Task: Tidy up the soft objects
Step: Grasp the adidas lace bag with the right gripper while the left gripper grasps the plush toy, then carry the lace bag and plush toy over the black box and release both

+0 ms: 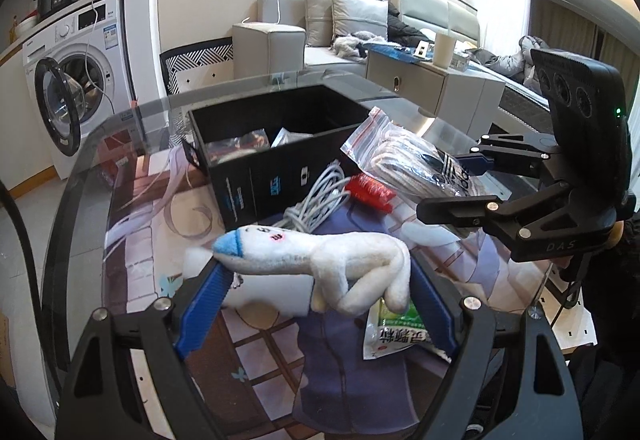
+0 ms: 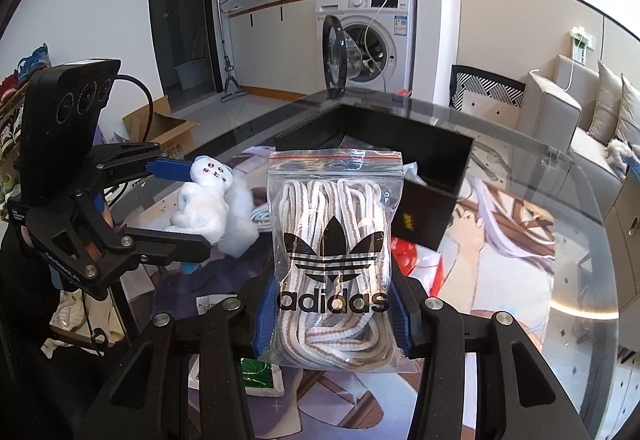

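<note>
**Operator:** Jaws first. My left gripper (image 1: 316,304) is clenching the white plush toy (image 1: 320,260) between its blue pads, body lying crosswise, blue-tipped head sticking out at nine o'clock, limbs dangling toward five.

**Observer:** And the right one?

**Operator:** My right gripper (image 2: 332,316) is gripping the clear zip bag of striped laces (image 2: 334,240), pads pressing its lower sides, the red-lined seal standing up at twelve o'clock. I'm holding both things clear above the glass bench (image 2: 560,280).

**Observer:** Where is the box sitting?

**Operator:** In the left wrist view the open black box (image 1: 272,144) is sitting at twelve o'clock from the toy, with some packets showing inside. A coil of white cable (image 1: 320,200) is lying just beside its front wall, and a red brush-like thing (image 1: 370,190) is touching the cable at its three o'clock side.

**Observer:** Anything under the toy?

**Operator:** A green-and-white printed packet (image 1: 394,332) is lying on the bench at five o'clock of the toy, partly hidden by my right-hand pad.

**Observer:** Background?

**Operator:** A washing machine (image 2: 368,40) is standing with its door open, at twelve o'clock in the right wrist view.
</note>
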